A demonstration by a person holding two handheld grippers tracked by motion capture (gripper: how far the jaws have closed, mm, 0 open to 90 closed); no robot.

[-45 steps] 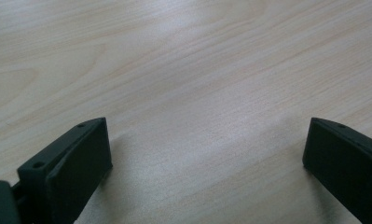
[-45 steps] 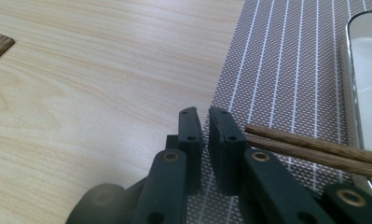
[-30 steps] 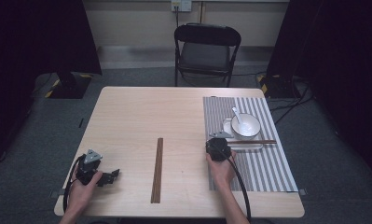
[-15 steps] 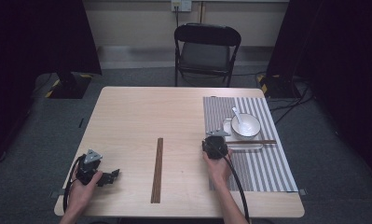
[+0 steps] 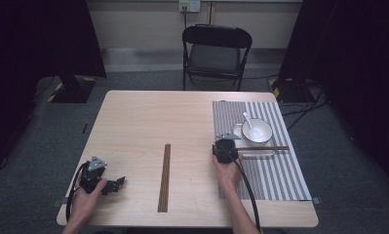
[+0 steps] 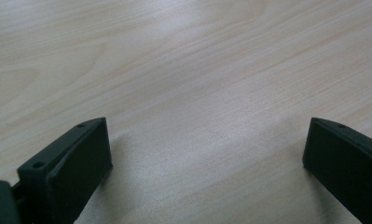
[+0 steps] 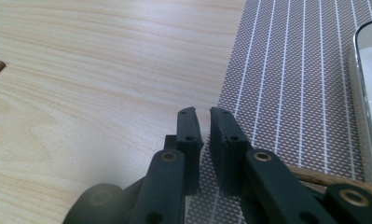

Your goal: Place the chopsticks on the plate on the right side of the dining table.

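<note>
Chopsticks [image 5: 164, 178] lay as a dark pair lengthwise on the bare worktop [image 5: 148, 122], between the two hands and apart from both. To their right, the right gripper [image 7: 203, 113] hovered at the left edge of the striped placemat [image 7: 286, 84], its jaws nearly pressed together with nothing between them; a single brown chopstick [image 5: 266, 148] lay across the tray [image 5: 241, 152] just beside it. Left gripper [image 6: 207, 140] rested on the worktop near the front left corner, jaws spread wide over bare wood.

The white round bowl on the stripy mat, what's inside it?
A white spoon leans in the white round bowl, its handle poking over the rim. The bowl sits on a pale square tray on the grey striped mat. Whether any food lies underneath the spoon cannot be told.
</note>
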